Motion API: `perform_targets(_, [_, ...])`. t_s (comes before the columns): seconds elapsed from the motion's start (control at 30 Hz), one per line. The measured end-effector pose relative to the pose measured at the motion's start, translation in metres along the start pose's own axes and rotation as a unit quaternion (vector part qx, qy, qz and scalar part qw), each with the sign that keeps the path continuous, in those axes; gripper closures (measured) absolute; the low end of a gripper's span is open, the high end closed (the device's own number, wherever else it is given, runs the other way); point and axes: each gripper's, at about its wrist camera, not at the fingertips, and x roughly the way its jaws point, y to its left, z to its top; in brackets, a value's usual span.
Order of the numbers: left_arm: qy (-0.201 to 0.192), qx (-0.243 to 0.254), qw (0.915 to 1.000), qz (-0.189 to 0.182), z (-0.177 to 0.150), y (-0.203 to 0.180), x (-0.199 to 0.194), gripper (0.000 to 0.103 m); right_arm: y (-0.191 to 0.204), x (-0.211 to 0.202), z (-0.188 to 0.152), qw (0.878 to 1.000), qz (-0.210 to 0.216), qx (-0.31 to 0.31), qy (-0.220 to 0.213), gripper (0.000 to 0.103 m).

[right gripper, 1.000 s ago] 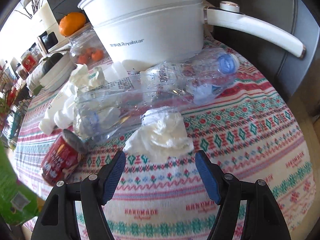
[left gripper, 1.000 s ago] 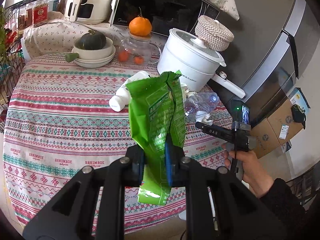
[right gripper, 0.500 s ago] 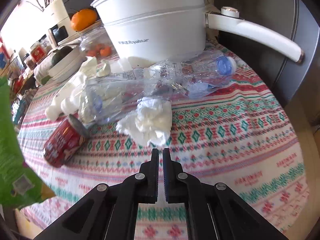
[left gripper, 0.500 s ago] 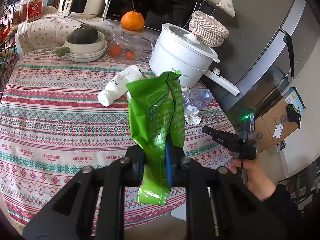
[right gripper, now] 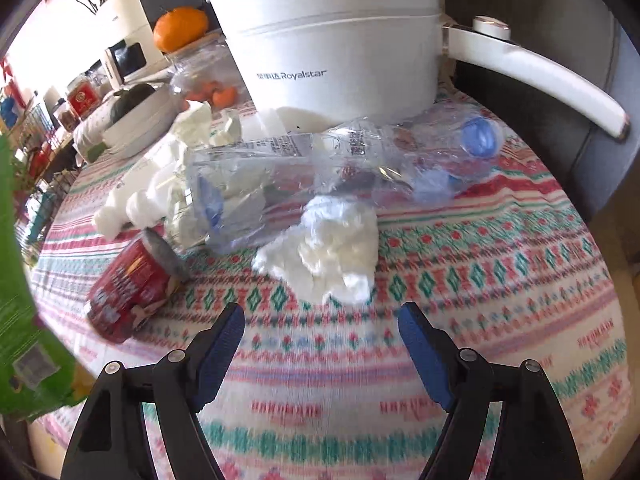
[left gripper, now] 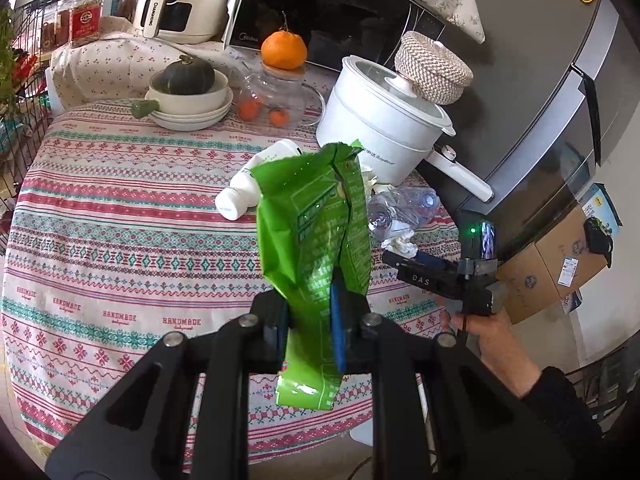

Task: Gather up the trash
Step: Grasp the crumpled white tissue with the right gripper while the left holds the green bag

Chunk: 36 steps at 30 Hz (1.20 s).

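My left gripper (left gripper: 310, 316) is shut on a crumpled green snack bag (left gripper: 316, 220) and holds it upright above the table's front edge; the bag also shows at the left edge of the right wrist view (right gripper: 16, 300). My right gripper (right gripper: 320, 336) is open and empty, just in front of a crumpled white tissue (right gripper: 328, 248). Behind the tissue lie a crushed clear plastic bottle (right gripper: 340, 164) with a blue cap and a red can (right gripper: 132, 284) on its side. A white bottle (left gripper: 256, 184) lies on the cloth.
A white electric pot (right gripper: 332, 32) with a long handle stands behind the trash. A glass jar with an orange on top (left gripper: 280, 80), a bowl with a squash (left gripper: 188, 92), an air fryer and a microwave stand at the back. The patterned tablecloth (left gripper: 100, 240) covers a round table.
My right gripper was open, shut empty half a second ago, and is open again, closer to the tissue. The left gripper keeps holding the green bag.
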Motion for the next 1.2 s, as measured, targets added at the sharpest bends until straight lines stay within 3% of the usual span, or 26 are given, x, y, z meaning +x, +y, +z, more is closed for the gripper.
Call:
perform_targets(0.17, [-0.001,-0.002,1.0000,0.006,0.001,0.005,0.000,0.084,0.004,0.025,0.023,0.999,-0.031,-0.010,-0.016,0.028])
perform_targets(0.23, [0.000,-0.001,1.0000,0.007,0.002,0.004,0.002,0.084,0.007,0.028,0.030,0.999,-0.042,-0.021,-0.022,0.054])
perform_targets(0.3, [0.003,-0.002,1.0000,0.004,0.002,0.004,0.004,0.084,0.009,0.027,0.031,0.998,-0.047,-0.029,-0.023,0.065])
perform_targets(0.47, [0.011,0.001,0.9998,-0.014,-0.002,-0.005,0.004,0.084,0.008,0.006,0.019,0.999,-0.028,-0.040,-0.003,0.067])
perform_targets(0.67, [0.012,0.026,0.9994,-0.022,-0.015,-0.024,-0.001,0.084,0.007,-0.046,-0.015,0.999,-0.018,-0.042,0.006,0.067])
perform_targets(1.0, [0.016,0.075,0.9950,-0.063,-0.046,-0.066,-0.019,0.084,-0.014,-0.140,-0.074,0.999,-0.024,0.034,0.029,0.067])
perform_targets(1.2, [0.051,0.105,0.9878,-0.103,-0.070,-0.097,-0.015,0.084,-0.033,-0.179,-0.117,0.997,-0.022,0.064,0.030,0.066])
